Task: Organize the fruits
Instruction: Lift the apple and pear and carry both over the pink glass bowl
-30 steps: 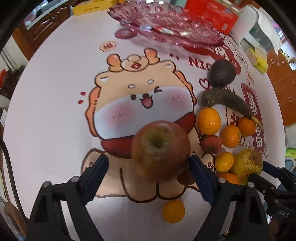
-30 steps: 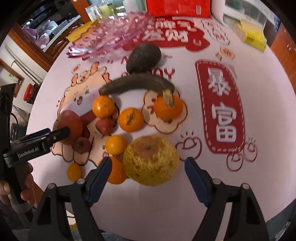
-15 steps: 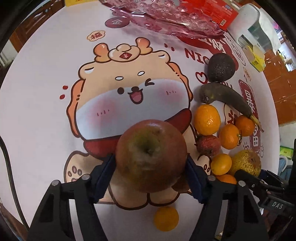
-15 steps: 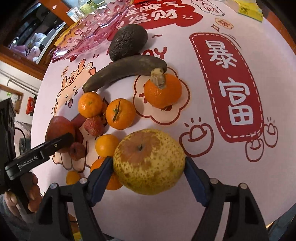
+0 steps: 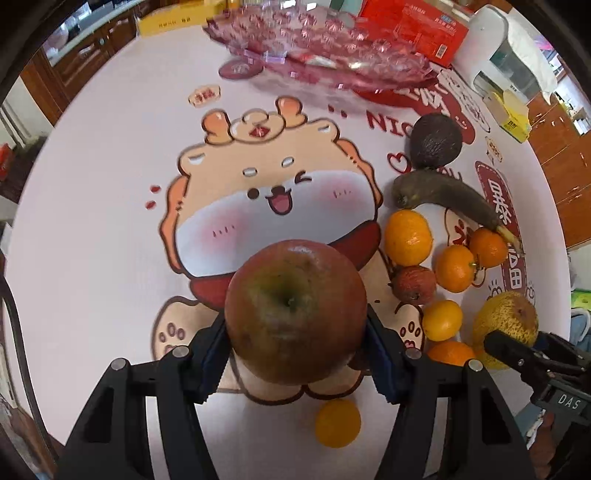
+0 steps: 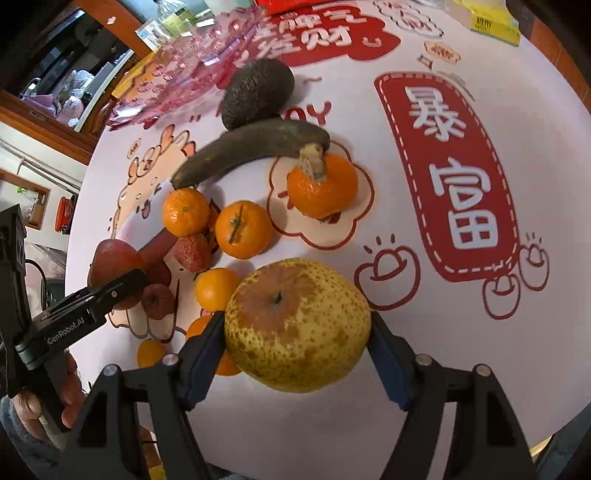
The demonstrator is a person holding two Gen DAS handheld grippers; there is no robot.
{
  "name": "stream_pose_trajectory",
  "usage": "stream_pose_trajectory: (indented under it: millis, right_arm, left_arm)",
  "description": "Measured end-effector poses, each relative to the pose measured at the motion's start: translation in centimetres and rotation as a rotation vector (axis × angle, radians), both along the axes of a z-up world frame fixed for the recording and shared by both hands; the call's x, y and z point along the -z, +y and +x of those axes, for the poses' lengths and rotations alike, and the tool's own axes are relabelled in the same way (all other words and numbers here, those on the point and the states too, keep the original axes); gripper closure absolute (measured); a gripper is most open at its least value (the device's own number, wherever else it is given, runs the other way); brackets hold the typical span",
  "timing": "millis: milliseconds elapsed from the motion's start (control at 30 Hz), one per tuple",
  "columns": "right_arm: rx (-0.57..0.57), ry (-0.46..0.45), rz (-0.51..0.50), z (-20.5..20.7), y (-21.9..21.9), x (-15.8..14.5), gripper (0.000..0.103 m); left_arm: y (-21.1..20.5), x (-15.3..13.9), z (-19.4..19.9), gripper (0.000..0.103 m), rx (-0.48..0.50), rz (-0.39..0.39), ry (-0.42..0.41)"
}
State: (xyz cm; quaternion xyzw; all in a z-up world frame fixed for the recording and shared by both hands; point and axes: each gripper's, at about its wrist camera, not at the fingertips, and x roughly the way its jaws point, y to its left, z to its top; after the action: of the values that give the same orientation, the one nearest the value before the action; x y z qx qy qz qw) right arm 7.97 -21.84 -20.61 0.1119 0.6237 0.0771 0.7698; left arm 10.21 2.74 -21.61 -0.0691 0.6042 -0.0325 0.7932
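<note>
**Both hand-held grippers clamped on fruit**

Over the cartoon-printed surface (image 5: 110, 192), the left hand-held gripper (image 5: 295, 339) has its blue pads pressed tight against both flanks of a big red apple (image 5: 295, 314), stem dimple facing the camera, and the apple looks lifted clear of the printed dog below it. One small orange (image 5: 338, 422) sits alone on the surface just beneath, between the gripper's two arms.

Across on the other side, the right hand-held gripper (image 6: 297, 339) is closed on a speckled yellow pear (image 6: 297, 325), pads touching its left and right sides. From the left wrist view that same pear (image 5: 506, 325) shows at the far right edge, with the black gripper tip against it.

Beyond the pear the pile waits: a dark avocado (image 6: 256, 94) at the far end, just beside it a blackened banana (image 6: 251, 151) whose stem rests on top of a tangerine (image 6: 323, 186). Two more tangerines (image 6: 243, 229) sit side by side nearer in, touching a rough red lychee (image 6: 192, 253), and a smaller orange fruit (image 6: 216, 288) lies close by the pear's left shoulder. Another lychee (image 6: 157, 301) lies near the tip of the left gripper.

Far across the surface the pink glass fruit dish (image 5: 321, 44) stands well apart from all of it, a red box (image 5: 413, 26) behind and a yellow box (image 5: 511, 116) off to the right
</note>
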Motion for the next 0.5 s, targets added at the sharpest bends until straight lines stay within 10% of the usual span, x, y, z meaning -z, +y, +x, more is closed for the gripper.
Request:
stream_pose_trajectory:
  millis: [500]
  right_arm:
    - [-0.108, -0.278, 0.003, -1.1, 0.8, -10.7, 0.029]
  left_arm:
    - [-1.7, -13.5, -3.7, 0.039, 0.020, 0.106, -0.244]
